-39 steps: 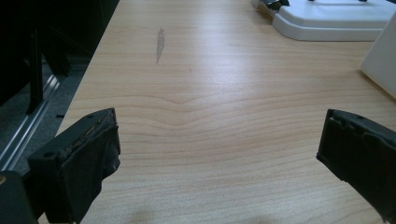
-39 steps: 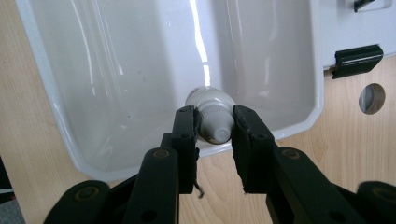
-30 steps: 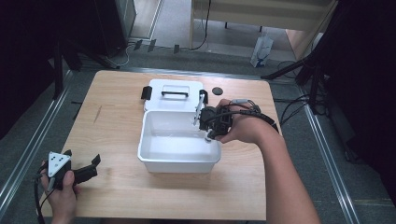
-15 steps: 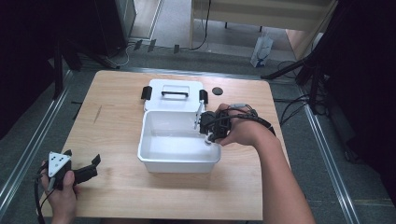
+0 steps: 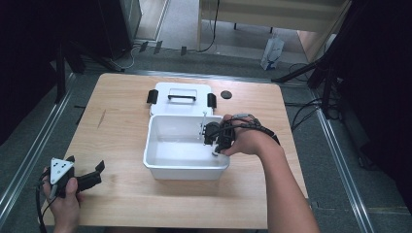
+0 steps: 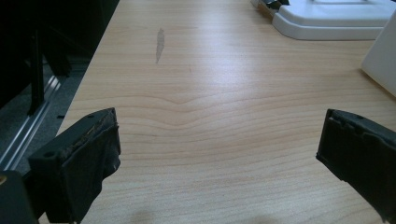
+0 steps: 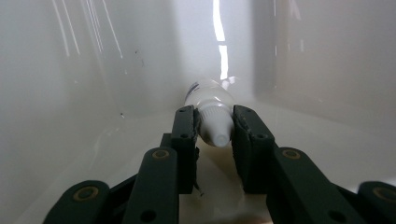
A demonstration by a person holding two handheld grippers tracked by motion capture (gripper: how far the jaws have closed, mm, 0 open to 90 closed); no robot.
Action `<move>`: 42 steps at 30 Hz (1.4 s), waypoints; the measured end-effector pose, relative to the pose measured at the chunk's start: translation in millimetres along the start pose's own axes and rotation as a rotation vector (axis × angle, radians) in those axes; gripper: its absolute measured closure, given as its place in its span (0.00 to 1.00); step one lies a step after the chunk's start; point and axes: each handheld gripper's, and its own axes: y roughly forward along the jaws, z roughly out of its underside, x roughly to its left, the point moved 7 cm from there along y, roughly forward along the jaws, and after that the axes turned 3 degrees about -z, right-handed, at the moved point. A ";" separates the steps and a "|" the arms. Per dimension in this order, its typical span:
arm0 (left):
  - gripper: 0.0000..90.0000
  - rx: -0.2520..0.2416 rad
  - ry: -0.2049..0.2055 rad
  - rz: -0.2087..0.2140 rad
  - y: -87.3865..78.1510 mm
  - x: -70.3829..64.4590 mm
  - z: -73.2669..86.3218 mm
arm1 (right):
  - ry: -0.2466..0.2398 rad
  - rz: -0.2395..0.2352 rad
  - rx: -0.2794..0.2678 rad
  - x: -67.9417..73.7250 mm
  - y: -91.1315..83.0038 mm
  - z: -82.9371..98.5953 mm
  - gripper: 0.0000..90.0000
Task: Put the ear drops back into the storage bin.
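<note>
A white plastic box (image 5: pixel 160 167) stands open in the middle of the wooden table, its lid (image 5: pixel 180 99) lying flat behind it. My right gripper (image 5: pixel 214 145) reaches down inside the box near its right wall. In the right gripper view its jaws are shut on a small white bottle (image 7: pixel 210 105), held by the capped end (image 7: pixel 218 133), low over the box floor (image 7: pixel 327 140). My left gripper (image 5: pixel 90 177) rests at the table's front left corner, open and holding nothing, its fingers (image 6: pixel 84 158) wide apart over bare wood.
A small black round disc (image 5: pixel 226 94) lies on the table to the right of the lid. The lid's corner (image 6: pixel 327 23) and the box wall (image 6: pixel 383 60) appear far off in the left gripper view. Bare tabletop (image 5: pixel 111 131) lies left of the box.
The right gripper has moved slightly toward the front of the box and lower inside it, still holding the bottle. The left gripper has stayed put.
</note>
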 end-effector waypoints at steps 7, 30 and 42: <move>0.00 0.001 0.001 0.001 0.0 0.0 0.0 | 0.026 -0.012 0.013 -1.1 3.8 -0.5 0.79; 0.00 -0.004 -0.004 0.001 0.2 -0.2 -0.2 | 0.105 0.049 -0.125 -3.5 -21.0 -2.9 0.43; 0.00 -0.004 -0.003 0.001 0.2 -0.3 -0.2 | 0.153 0.093 -0.196 -2.6 -44.3 6.6 0.23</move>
